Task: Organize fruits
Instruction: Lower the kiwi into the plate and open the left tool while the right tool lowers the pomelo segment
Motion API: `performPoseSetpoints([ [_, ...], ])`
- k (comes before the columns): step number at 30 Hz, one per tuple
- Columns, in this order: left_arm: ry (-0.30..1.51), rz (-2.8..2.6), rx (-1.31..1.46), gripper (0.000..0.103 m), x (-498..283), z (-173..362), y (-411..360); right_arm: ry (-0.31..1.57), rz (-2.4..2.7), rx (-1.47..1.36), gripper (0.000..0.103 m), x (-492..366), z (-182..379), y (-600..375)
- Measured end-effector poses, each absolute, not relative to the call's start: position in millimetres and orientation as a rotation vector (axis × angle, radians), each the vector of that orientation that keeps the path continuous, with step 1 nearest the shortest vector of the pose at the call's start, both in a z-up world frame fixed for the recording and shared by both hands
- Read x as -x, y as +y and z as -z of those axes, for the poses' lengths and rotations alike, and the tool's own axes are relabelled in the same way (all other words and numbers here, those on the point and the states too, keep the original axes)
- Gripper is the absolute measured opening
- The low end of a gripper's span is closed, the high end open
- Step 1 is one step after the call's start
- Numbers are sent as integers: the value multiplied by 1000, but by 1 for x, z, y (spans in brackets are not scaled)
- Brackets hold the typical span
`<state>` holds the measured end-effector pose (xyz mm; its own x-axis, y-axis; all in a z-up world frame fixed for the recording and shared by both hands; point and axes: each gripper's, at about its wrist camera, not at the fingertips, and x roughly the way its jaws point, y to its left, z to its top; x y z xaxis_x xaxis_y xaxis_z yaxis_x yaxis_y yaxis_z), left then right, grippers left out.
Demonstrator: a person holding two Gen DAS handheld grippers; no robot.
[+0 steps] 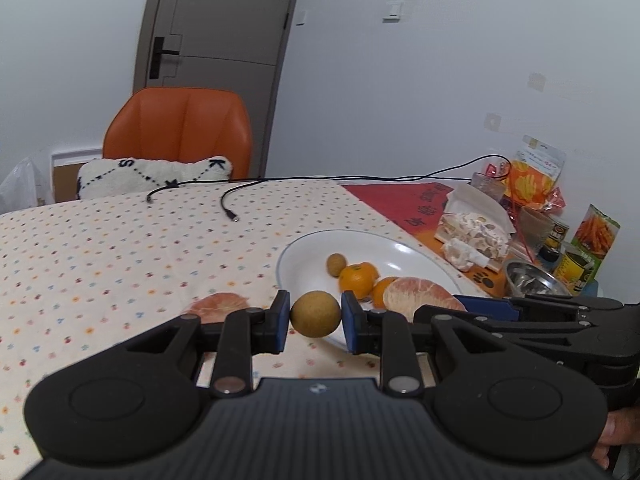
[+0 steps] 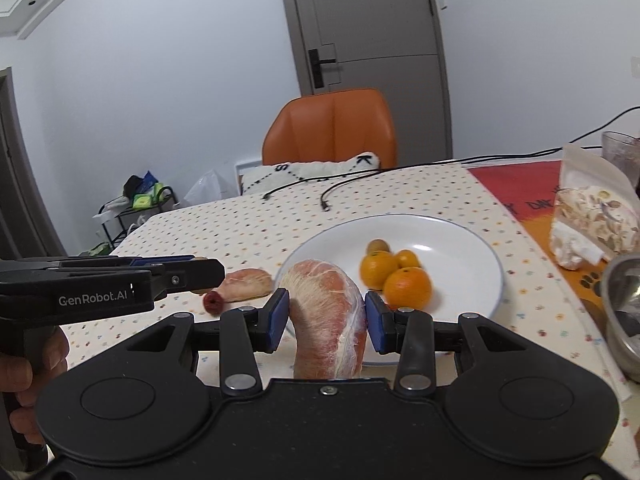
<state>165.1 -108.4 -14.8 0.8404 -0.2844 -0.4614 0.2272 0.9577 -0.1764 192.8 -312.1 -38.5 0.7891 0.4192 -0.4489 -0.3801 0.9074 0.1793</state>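
Our left gripper (image 1: 315, 319) squeezes a small round brown fruit (image 1: 315, 313) between its blue pads, up above the near rim of the white plate (image 1: 304, 252). Our right gripper (image 2: 326, 318) is closed on a big peeled pomelo piece (image 2: 330, 312). Oranges (image 2: 407, 287) sit on the plate. Another pomelo piece (image 2: 246, 279) lies on the dotted tablecloth (image 1: 100, 256).

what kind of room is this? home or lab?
Likely a home dining room: a table with a dotted cloth, an orange chair by a door, and snack packets beside the fruit plate.
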Motion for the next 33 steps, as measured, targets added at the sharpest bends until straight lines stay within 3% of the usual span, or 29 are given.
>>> performPoseSetpoints([
  [33, 567, 270, 106, 26, -217, 40, -141, 504, -274, -148, 39, -240, 60, -361],
])
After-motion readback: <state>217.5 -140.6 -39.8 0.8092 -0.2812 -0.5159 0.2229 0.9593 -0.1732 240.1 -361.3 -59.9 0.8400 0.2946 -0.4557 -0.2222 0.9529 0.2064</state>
